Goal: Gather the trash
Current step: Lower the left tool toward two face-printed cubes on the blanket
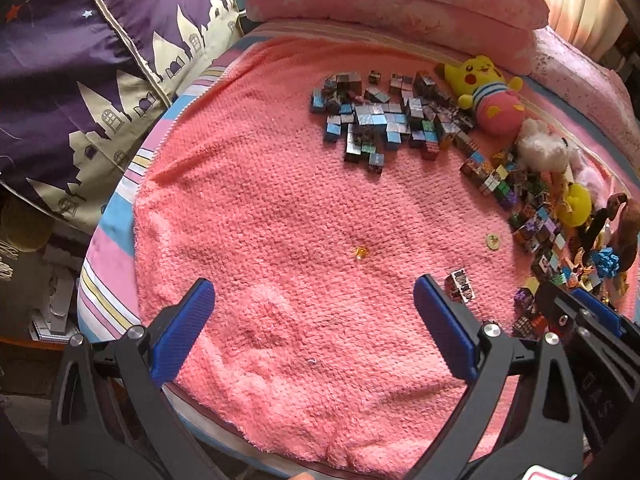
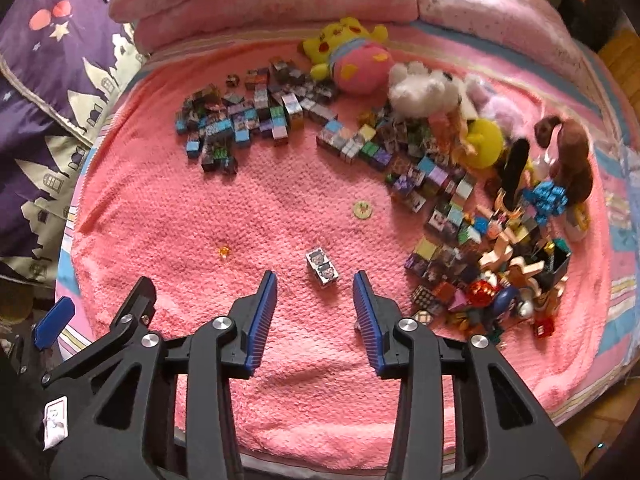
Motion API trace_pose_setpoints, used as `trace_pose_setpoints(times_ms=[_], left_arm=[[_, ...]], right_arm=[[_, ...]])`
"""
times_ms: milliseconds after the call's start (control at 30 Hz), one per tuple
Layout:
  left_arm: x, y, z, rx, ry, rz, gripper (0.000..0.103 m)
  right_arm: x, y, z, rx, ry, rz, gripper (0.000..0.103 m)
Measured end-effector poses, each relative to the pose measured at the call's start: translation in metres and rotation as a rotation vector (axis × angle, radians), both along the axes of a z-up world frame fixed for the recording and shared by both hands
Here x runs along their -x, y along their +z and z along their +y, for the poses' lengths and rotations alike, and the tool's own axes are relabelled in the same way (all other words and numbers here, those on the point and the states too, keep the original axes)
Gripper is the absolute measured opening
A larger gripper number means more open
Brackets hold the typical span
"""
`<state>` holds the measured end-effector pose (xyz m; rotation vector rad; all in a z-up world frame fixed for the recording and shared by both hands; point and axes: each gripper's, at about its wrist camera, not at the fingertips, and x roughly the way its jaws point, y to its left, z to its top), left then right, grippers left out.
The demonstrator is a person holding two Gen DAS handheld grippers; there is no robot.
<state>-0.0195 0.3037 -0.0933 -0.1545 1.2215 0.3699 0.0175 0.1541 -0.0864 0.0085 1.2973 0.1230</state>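
Small printed two-cube block (image 2: 321, 269) lying on pink towel (image 2: 280, 360), just ahead of right gripper (image 2: 315, 292), jaws partly open, empty. Orange scrap (image 2: 224, 252), perhaps a wrapper, apart to the left. Left gripper (image 1: 314, 300) wide open, empty.

You see three stray bits on the pink towel: a small orange scrap (image 2: 224, 252), a round pale token (image 2: 362, 210) lying flat, and a printed double block (image 2: 321, 268) lying alone.
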Motion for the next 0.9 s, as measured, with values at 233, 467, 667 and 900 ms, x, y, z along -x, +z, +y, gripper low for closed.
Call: trace_pose_setpoints(times_ms=[233, 467, 667, 900], left_arm=[[-0.007, -0.025, -0.003, -0.029, 0.010, 0.061, 0.096], [-0.011, -0.052, -0.008, -0.036, -0.005, 0.111, 0.096], [-0.020, -0.070, -0.020, -0.034, -0.056, 0.128, 0.096], [-0.034, -0.099, -0.051, -0.006, -0.147, 0.153, 0.096]], right_arm=[[-0.006, -0.044, -0.030, 0.038, -0.080, 0.092, 0.047], [-0.006, -0.079, -0.044, 0.017, -0.112, 0.144, 0.048], [-0.012, -0.093, -0.040, -0.011, -0.088, 0.163, 0.048], [-0.007, -0.099, -0.069, 0.016, -0.154, 0.156, 0.047]])
